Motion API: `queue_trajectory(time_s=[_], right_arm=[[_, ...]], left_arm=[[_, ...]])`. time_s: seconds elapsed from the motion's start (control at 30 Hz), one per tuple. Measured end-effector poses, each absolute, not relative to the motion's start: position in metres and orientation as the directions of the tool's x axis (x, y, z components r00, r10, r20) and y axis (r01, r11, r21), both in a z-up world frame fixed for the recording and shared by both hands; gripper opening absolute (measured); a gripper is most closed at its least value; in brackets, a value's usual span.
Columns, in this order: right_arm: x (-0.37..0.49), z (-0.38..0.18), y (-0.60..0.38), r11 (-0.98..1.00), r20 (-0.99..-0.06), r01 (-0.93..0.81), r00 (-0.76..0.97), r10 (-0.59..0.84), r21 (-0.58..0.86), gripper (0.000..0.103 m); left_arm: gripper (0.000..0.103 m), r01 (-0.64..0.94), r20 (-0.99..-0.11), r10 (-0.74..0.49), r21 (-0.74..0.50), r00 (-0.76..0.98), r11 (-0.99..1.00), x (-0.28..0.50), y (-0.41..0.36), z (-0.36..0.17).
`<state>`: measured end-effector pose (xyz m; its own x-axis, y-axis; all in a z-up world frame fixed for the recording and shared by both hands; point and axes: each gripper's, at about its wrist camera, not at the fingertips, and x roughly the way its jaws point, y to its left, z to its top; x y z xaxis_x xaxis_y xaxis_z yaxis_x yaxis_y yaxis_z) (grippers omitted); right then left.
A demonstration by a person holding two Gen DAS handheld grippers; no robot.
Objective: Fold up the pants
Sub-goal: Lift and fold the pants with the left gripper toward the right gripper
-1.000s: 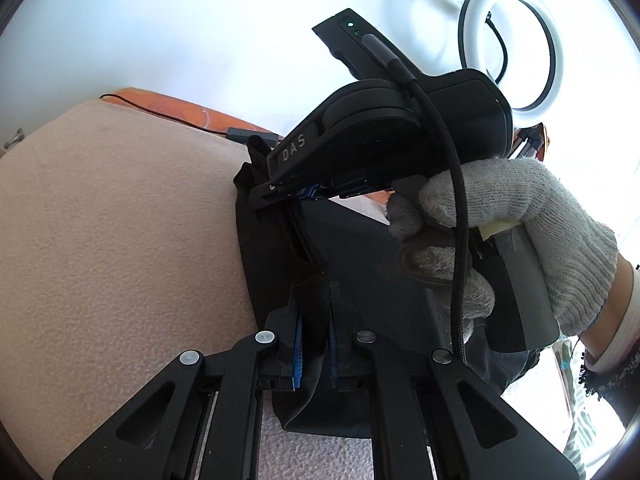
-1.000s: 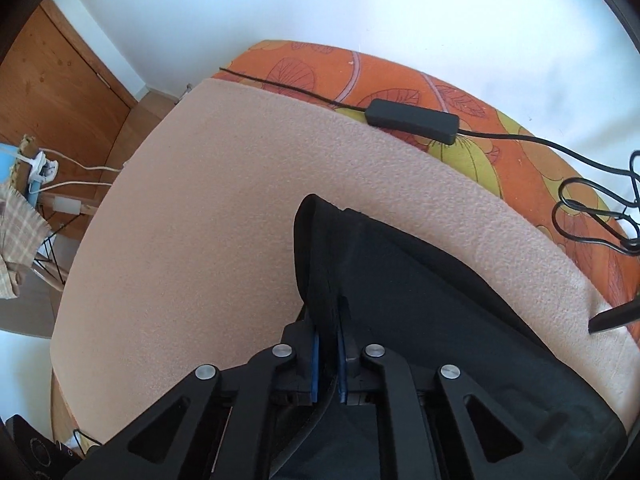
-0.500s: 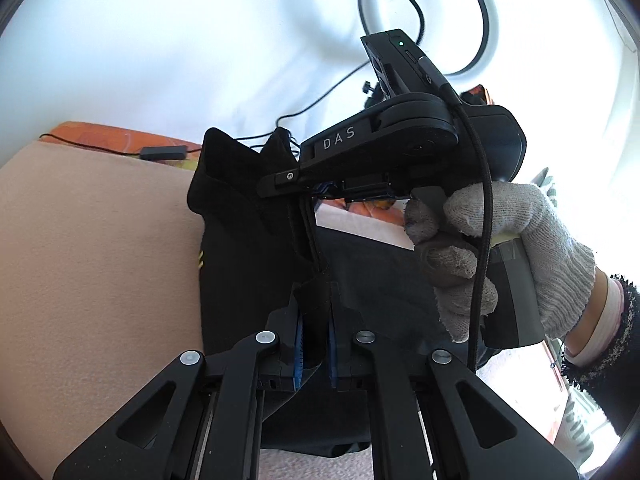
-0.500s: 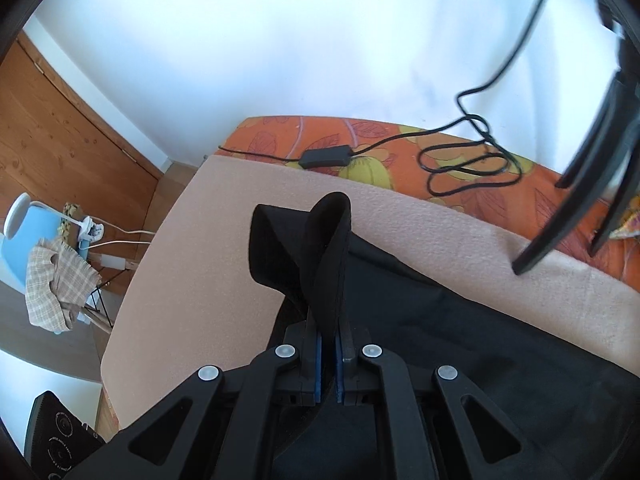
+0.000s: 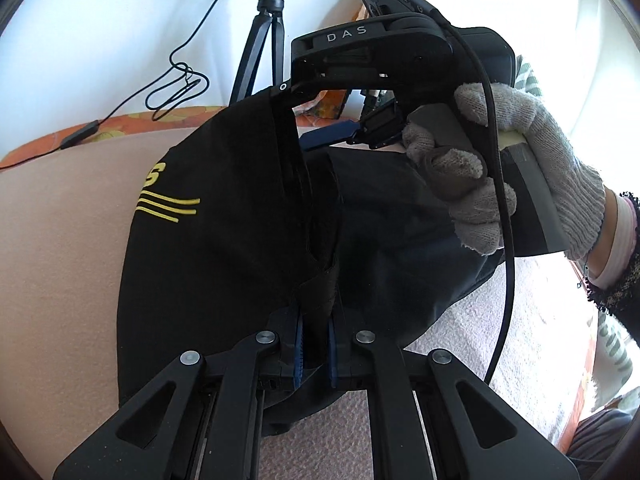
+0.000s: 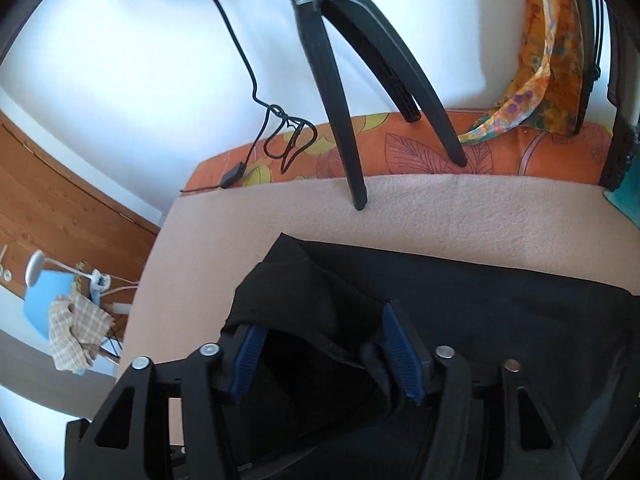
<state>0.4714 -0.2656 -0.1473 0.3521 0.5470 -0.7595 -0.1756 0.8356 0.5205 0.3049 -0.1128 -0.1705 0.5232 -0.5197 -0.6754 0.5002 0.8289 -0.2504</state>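
The black pants (image 5: 224,264) with yellow stripes lie folded over on the pink blanket (image 5: 60,240). My left gripper (image 5: 314,344) is shut on a fold of the black cloth near the front. My right gripper (image 6: 320,344) is open, its blue pads spread apart, with the pants' (image 6: 480,300) edge draped loosely over and between the fingers. In the left wrist view the right gripper (image 5: 332,120) is held by a gloved hand above the far edge of the pants.
A black tripod (image 6: 344,92) stands on the far edge of the blanket (image 6: 440,208). A cable with an inline box (image 6: 234,174) lies on the orange patterned cover (image 6: 400,152). The blanket's left edge drops to a wooden floor (image 6: 60,208).
The right gripper has opened and let go of the pants' edge. Both grippers have carried the cloth up and over towards the far side, and the yellow stripes now show.
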Motion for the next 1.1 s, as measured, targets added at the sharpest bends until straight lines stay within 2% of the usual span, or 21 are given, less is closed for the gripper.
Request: queue_trajectory(time_s=[0.17, 0.27, 0.47, 0.6, 0.73, 0.8, 0.83, 0.87, 0.9, 0.97, 1.03, 1.1], right_arm=[[0.473, -0.158, -0.261, 0.886, -0.822, -0.120, 0.334, 0.460, 0.447, 0.066], [0.458, -0.149, -0.279, 0.909, -0.835, -0.066, 0.373, 0.405, 0.411, 0.067], [0.417, -0.148, -0.321, 0.850, -0.803, 0.010, 0.336, 0.493, 0.526, 0.076], [0.419, -0.172, -0.316, 0.765, -0.752, 0.066, 0.257, 0.607, 0.641, 0.076], [0.435, -0.188, -0.312, 0.738, -0.739, 0.132, 0.281, 0.612, 0.662, 0.073], [0.442, -0.192, -0.313, 0.722, -0.727, 0.154, 0.309, 0.614, 0.675, 0.066], [0.445, -0.191, -0.311, 0.730, -0.732, 0.151, 0.317, 0.603, 0.667, 0.054], [0.449, -0.191, -0.309, 0.742, -0.741, 0.144, 0.318, 0.592, 0.655, 0.036], [0.451, -0.191, -0.309, 0.755, -0.750, 0.138, 0.317, 0.580, 0.642, 0.030], [0.455, -0.184, -0.307, 0.775, -0.756, 0.107, 0.341, 0.559, 0.622, 0.011], [0.458, -0.174, -0.307, 0.811, -0.772, 0.060, 0.356, 0.527, 0.582, 0.004], [0.460, -0.161, -0.307, 0.840, -0.784, 0.009, 0.365, 0.503, 0.543, 0.002]], left_arm=[[0.007, 0.516, -0.676, -0.506, -0.211, 0.536, 0.830, 0.294, -0.116, -0.166], [0.007, 0.513, -0.663, -0.523, -0.237, 0.535, 0.825, 0.293, -0.109, -0.165], [0.007, 0.503, -0.643, -0.557, -0.293, 0.525, 0.813, 0.294, -0.106, -0.162], [0.007, 0.535, -0.651, -0.563, -0.273, 0.509, 0.800, 0.286, -0.115, -0.162], [0.007, 0.564, -0.659, -0.556, -0.234, 0.507, 0.792, 0.282, -0.122, -0.158], [0.007, 0.573, -0.658, -0.555, -0.223, 0.508, 0.789, 0.279, -0.123, -0.155], [0.007, 0.576, -0.659, -0.557, -0.224, 0.505, 0.787, 0.278, -0.124, -0.154], [0.007, 0.578, -0.660, -0.561, -0.228, 0.500, 0.784, 0.277, -0.125, -0.154], [0.007, 0.582, -0.660, -0.565, -0.230, 0.495, 0.780, 0.277, -0.127, -0.154], [0.007, 0.588, -0.661, -0.573, -0.238, 0.485, 0.773, 0.277, -0.133, -0.153], [0.007, 0.589, -0.657, -0.591, -0.267, 0.468, 0.763, 0.277, -0.138, -0.153], [0.007, 0.590, -0.654, -0.609, -0.295, 0.449, 0.752, 0.281, -0.146, -0.153]])
